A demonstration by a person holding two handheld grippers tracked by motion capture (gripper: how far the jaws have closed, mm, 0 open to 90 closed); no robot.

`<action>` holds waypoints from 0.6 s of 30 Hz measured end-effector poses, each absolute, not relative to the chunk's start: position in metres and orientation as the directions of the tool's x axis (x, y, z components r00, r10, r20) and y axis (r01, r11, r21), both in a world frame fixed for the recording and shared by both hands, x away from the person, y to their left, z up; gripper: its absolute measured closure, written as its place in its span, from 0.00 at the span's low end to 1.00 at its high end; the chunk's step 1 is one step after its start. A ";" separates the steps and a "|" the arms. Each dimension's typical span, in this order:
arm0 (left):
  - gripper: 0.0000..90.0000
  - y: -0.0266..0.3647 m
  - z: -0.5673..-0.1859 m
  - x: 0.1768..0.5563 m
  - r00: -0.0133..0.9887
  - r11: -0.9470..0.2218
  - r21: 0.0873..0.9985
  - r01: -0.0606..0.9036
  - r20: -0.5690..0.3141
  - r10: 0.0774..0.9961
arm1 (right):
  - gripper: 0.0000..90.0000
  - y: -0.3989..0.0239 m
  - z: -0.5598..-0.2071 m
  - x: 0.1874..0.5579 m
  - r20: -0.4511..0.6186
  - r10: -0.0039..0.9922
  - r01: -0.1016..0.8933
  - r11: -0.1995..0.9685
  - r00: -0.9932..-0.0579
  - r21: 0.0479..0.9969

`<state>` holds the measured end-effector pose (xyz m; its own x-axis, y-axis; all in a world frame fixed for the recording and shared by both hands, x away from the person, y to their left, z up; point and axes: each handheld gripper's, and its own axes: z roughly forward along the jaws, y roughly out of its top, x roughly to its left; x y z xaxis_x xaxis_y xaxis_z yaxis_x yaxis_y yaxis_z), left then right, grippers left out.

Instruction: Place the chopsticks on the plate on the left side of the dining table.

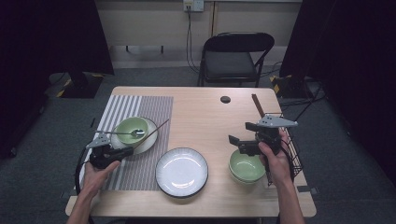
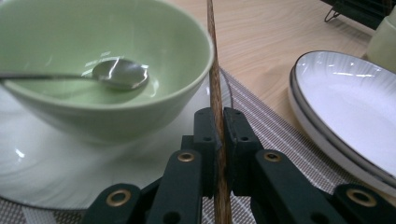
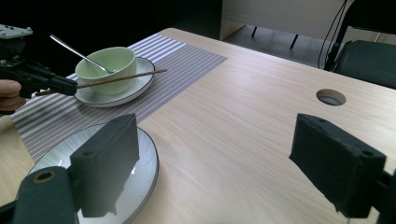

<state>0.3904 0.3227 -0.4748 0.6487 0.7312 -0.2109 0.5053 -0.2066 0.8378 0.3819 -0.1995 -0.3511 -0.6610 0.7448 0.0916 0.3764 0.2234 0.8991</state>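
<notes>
A pale green bowl (image 1: 131, 128) with a metal spoon (image 1: 122, 133) in it stands on a white plate (image 1: 148, 140) on the striped placemat (image 1: 140, 105). My left gripper (image 1: 122, 151) is shut on the near end of a brown chopstick (image 1: 154, 130). In the left gripper view the chopstick (image 2: 215, 88) runs up between the closed jaws, close beside the bowl (image 2: 107, 93). In the right gripper view the chopstick (image 3: 122, 78) lies low across the plate's front rim. My right gripper (image 1: 237, 138) stands open over the bare table, its pads (image 3: 111, 158) wide apart with nothing between them.
A dark-rimmed white plate (image 1: 181, 171) sits at the front centre. Stacked green bowls (image 1: 246, 167) stand below the right hand, beside a black wire rack (image 1: 293, 150) holding another brown stick (image 1: 257, 104). A round hole (image 1: 225, 99) marks the tabletop; a folding chair (image 1: 236, 56) stands behind.
</notes>
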 end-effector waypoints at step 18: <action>0.94 0.321 -0.483 0.396 0.639 -0.220 0.823 0.524 -0.210 0.740 | 0.16 -0.198 -0.351 0.382 0.091 0.746 0.377 0.224 -0.660 0.899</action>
<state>0.3964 0.3214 -0.4826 0.6393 0.7398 -0.2098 0.5241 -0.2196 0.8228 0.3822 -0.1982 -0.3514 -0.6600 0.7458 0.0908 0.3771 0.2243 0.8986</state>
